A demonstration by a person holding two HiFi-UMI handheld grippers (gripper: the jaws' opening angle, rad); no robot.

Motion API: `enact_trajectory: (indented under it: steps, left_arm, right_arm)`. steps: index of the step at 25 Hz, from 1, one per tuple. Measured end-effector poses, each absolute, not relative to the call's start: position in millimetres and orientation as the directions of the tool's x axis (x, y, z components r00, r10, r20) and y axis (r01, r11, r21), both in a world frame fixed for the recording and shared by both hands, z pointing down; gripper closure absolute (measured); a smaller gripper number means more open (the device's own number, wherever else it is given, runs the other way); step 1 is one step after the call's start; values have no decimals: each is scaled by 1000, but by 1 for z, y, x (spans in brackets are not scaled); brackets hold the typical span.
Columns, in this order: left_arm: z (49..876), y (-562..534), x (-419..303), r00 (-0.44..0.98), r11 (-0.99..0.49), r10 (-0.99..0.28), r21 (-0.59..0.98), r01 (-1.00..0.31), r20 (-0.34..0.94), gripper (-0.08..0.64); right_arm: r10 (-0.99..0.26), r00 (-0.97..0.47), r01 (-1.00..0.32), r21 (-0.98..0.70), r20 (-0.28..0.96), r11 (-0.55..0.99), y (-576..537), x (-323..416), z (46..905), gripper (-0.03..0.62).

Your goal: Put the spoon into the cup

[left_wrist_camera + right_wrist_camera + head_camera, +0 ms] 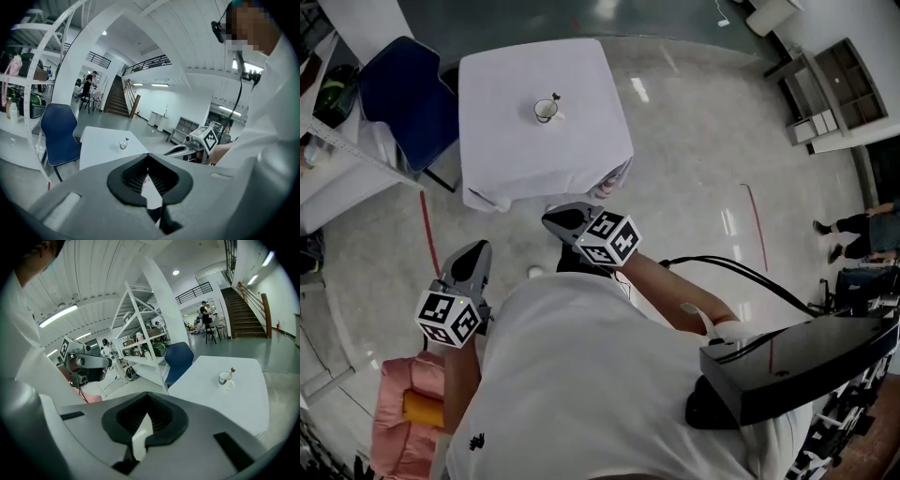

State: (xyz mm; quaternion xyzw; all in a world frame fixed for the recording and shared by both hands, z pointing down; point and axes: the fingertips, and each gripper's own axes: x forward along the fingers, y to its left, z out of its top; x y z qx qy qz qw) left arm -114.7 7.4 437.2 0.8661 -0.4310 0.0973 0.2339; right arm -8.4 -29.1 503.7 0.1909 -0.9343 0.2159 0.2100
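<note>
A white cup (546, 111) stands near the middle of a small table covered with a white cloth (502, 164). A spoon (555, 97) stands in the cup with its handle sticking out. The cup (123, 144) also shows far off in the left gripper view, and both cup (225, 378) and spoon (231, 371) show in the right gripper view. Both grippers hang well short of the table, over the floor. My left gripper (473, 253) is shut and empty, and so is my right gripper (555, 221).
A blue chair (405, 98) stands at the table's left. White shelving (140, 341) runs along the left wall. A pink cushioned seat (401, 412) sits by my left side. A black device with cables (797, 361) is at my right. People stand far off.
</note>
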Motion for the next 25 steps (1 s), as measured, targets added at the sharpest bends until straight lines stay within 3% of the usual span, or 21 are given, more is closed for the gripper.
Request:
enact_trajectory:
  steps: [13,25]
  left_arm:
    - [452,20,-116,619,-515,-684,346,-784,386,549]
    - [447,10,-123,599,-500,-696,330,-800,396,549]
  right_arm:
    - [-346,-814,-508,-284,467,813,-14,16,483,584]
    - [-321,-826,-484,-290,464,826,-31,4,480,584]
